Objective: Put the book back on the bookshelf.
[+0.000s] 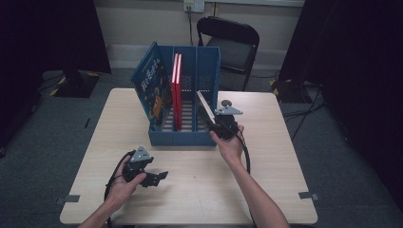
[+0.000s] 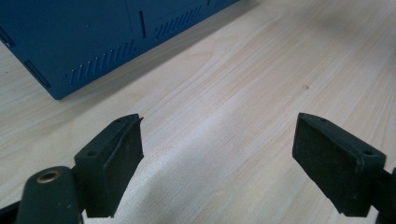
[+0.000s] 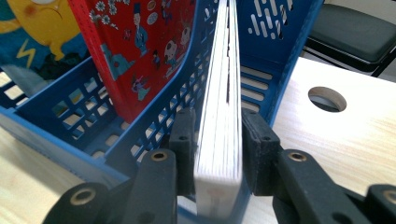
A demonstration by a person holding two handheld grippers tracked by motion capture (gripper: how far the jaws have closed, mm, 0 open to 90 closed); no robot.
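The white book [image 3: 219, 140] is clamped between the jaws of the right gripper [image 1: 219, 124], which presses on both covers near the lower end. It sits in the rightmost slot of the blue file holder [image 1: 164, 137], at that slot's open front. Its long axis tilts: the low end is at the gripper, the upper end leans up and away toward the back of the holder, page edges facing the gripper camera.

There are three books in all, one per slot: the white one, a red book [image 1: 177, 90] upright in the middle slot, and a blue picture book [image 1: 153, 85] leaning left in the left slot. The slot's blue walls stand close on either side of the white book.

The holder stands on the pale wooden surface [image 1: 199, 185]. The left gripper [image 1: 154, 178] rests low over that surface near the front, its jaws spread wide with nothing between them. A black chair [image 1: 233, 45] stands behind.
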